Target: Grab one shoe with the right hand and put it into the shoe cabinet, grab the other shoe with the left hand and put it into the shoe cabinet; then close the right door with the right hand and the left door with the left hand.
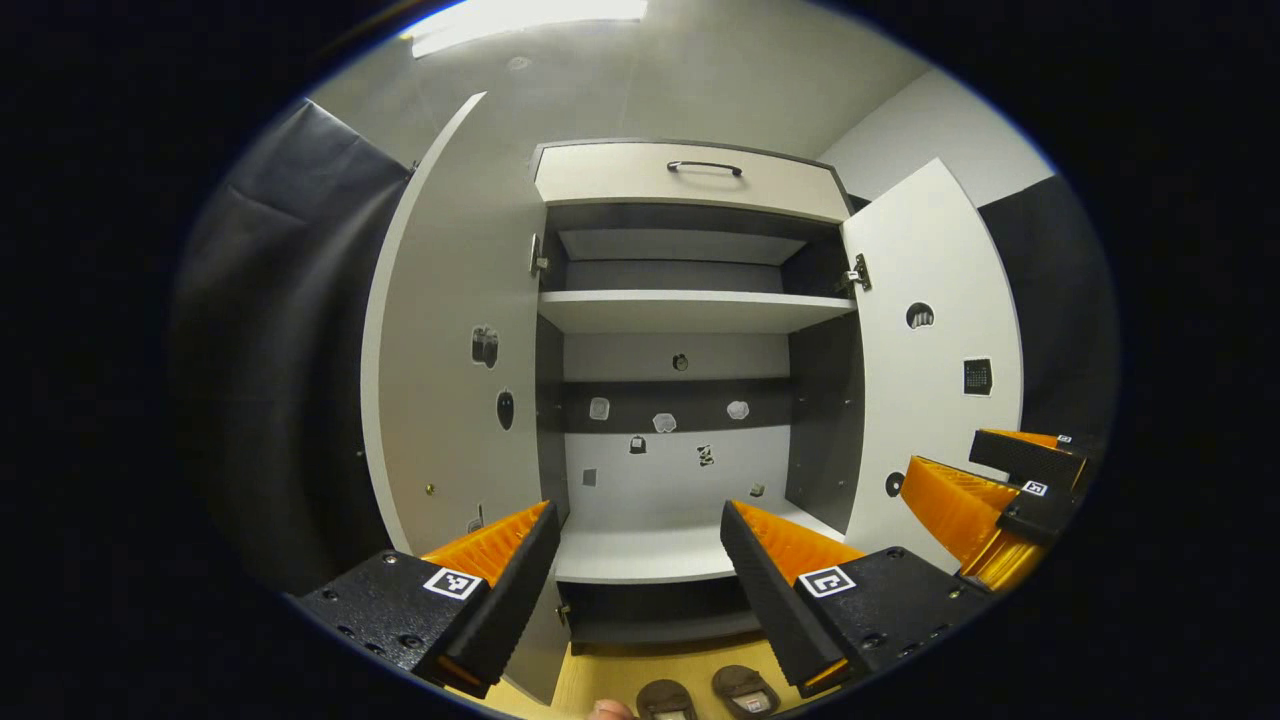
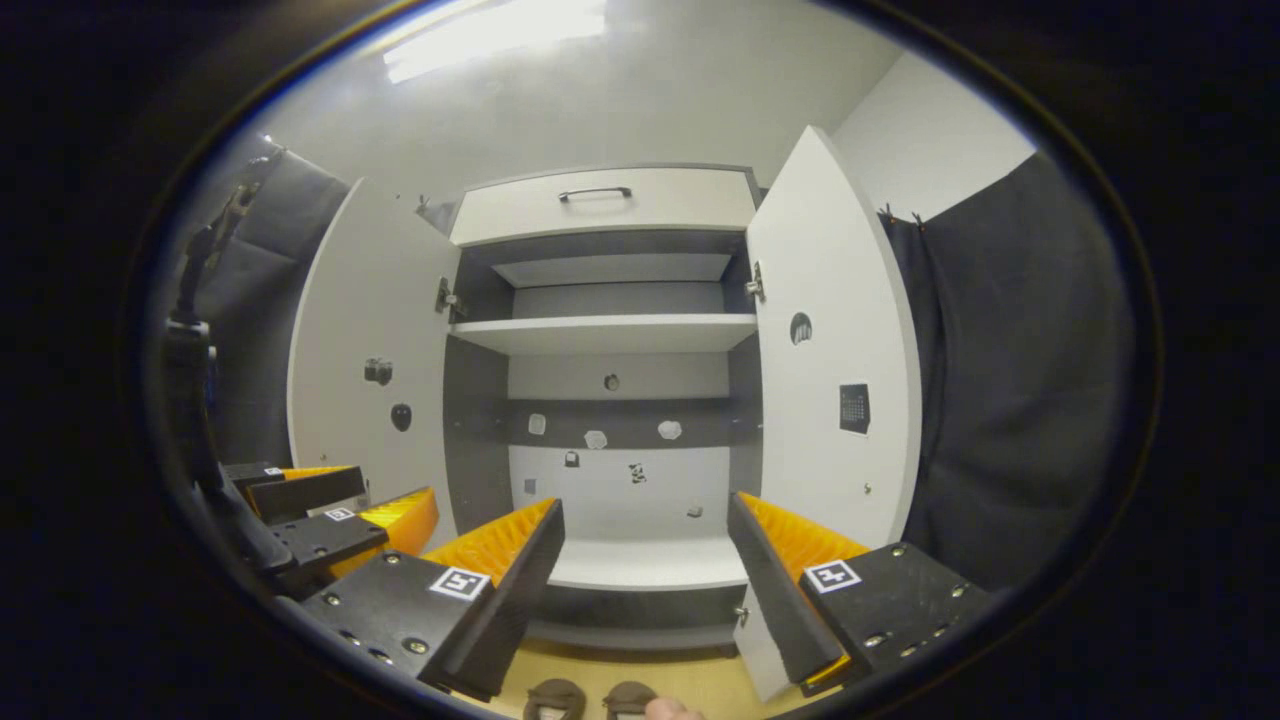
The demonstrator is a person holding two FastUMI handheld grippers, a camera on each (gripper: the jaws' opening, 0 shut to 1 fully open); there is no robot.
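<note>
Two grippers, two shoes, one cabinet with two doors. The left gripper (image 1: 640, 560) has its fingers spread wide with nothing between them, held in front of the cabinet (image 1: 690, 310) and level with its lower shelf (image 1: 650, 555). The right gripper (image 2: 645, 555) is likewise wide apart and holds nothing, also facing the cabinet mouth; in the left gripper view it shows off to the right (image 1: 1000, 490), beside the right door's lower edge, and the left one shows in the right gripper view low beside the left door (image 2: 320, 515).

Both shoes sit side by side on the yellowish floor (image 1: 600, 680) just in front of the cabinet's base: the left shoe (image 1: 665, 698) and right shoe (image 1: 745, 690), dark brown, toes toward the cabinet, near each other; whether they touch cannot be told. A fingertip (image 1: 610, 710) shows at the bottom edge beside them.

The left door (image 1: 450, 350) and right door (image 1: 925, 370) both stand swung wide, leaving the whole mouth of the cabinet open. Inside, the lower shelf is bare white, the upper shelf (image 1: 690, 310) holds nothing, and a further board (image 1: 680, 245) lies above it under a drawer with one dark handle (image 1: 705, 167). Small stickers dot the back panel (image 1: 670, 480) and the insides of both doors
</note>
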